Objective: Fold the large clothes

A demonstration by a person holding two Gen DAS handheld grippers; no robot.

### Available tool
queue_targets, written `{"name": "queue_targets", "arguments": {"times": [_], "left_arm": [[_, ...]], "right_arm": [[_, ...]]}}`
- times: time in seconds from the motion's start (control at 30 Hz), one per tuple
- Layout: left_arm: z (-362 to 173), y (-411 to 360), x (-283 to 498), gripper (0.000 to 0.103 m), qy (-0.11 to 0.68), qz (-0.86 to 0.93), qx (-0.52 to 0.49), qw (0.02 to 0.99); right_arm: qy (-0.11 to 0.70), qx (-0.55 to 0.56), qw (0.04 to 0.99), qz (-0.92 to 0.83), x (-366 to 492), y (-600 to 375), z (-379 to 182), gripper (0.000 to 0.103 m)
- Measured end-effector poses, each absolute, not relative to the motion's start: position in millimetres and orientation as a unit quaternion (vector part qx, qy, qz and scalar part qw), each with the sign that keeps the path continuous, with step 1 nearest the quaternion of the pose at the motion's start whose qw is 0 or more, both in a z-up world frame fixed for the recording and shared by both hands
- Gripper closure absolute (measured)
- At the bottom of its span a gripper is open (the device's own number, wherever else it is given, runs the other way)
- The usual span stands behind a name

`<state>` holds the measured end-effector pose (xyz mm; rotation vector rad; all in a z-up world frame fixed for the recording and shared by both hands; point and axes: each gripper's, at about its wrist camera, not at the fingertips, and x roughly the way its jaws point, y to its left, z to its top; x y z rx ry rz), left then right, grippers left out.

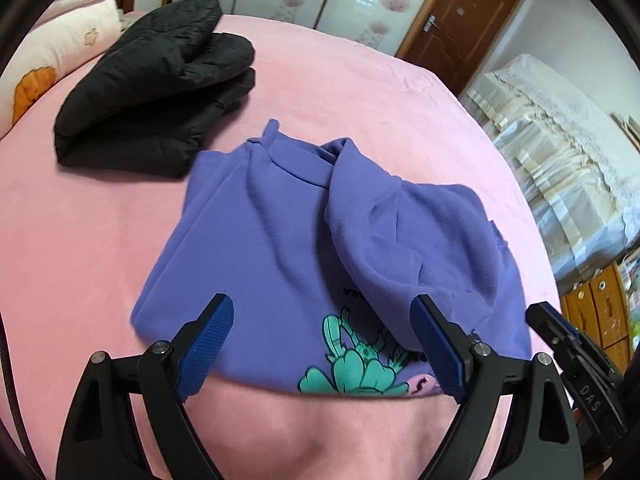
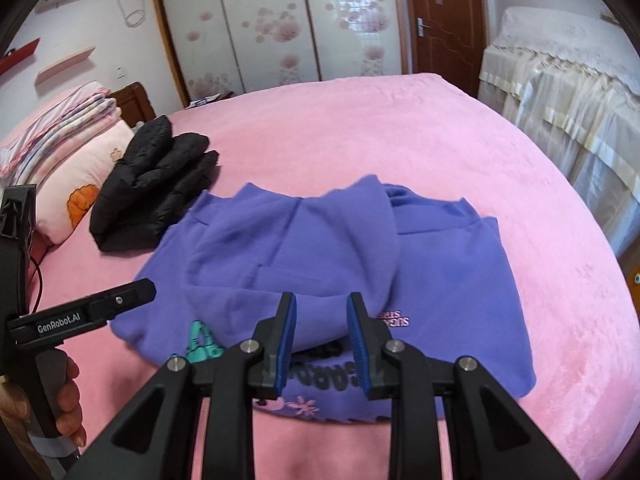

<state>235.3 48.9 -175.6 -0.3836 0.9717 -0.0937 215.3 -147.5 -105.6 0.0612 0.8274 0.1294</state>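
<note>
1. We hold the left gripper (image 1: 324, 344) with its jaws spread wide and nothing between the pads; they hang above the near edge of the purple hoodie (image 1: 288, 240) without touching the cloth.

2. We hold the right gripper (image 2: 322, 344) with its jaws only partly apart. The gap between the blue pads looks empty, and the fabric seen through it lies below on the bed.

3. The hoodie lies on the pink bedspread (image 1: 80, 240), folded into a rough rectangle, with the hood flopped over the top layer and the printed chest panel facing us at the near edge.

4. From both grippers the hoodie lies straight ahead and below. Its longer side seems to run away from us toward the far end of the bed, though the fisheye bending makes that hard to call.

5. The left gripper sits over the near left part of the bundle and the right gripper over the near middle, so neither hand is plainly closer. In the right wrist view the left gripper's finger (image 2: 120, 300) shows just beside the hoodie's left edge.

6. A folded black jacket (image 1: 160, 80) lies beyond the hoodie to the left, touching or nearly touching its far corner, so we judge any shifting of the bundle should steer clear of it.

7. We see no basket or box on the bed.
</note>
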Motion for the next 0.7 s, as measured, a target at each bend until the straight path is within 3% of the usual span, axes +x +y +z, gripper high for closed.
{"name": "queue_targets", "arguments": {"times": [0.23,0.4,0.57,0.67,0.7], "left_arm": [[-174,75,202,0.014,0.448,-0.036,-0.235,0.862],[-208,99,188,0.014,0.465,-0.022,-0.286,0.838],[-245,114,177,0.014,0.477,-0.019,-0.334,0.813],[-266,119,176,0.014,0.478,-0.031,-0.366,0.798],[-273,120,177,0.014,0.479,-0.036,-0.377,0.791]], "right_arm": [[0.409,0.011,0.91,0.062,218,-127,-87,0.071],[0.347,-0.002,0.935,0.075,225,-110,-69,0.071],[0.337,-0.026,0.938,0.075,253,-91,-72,0.071],[0.341,-0.047,0.937,0.062,270,-80,-88,0.076],[0.345,-0.049,0.935,0.06,273,-79,-93,0.081]]}}
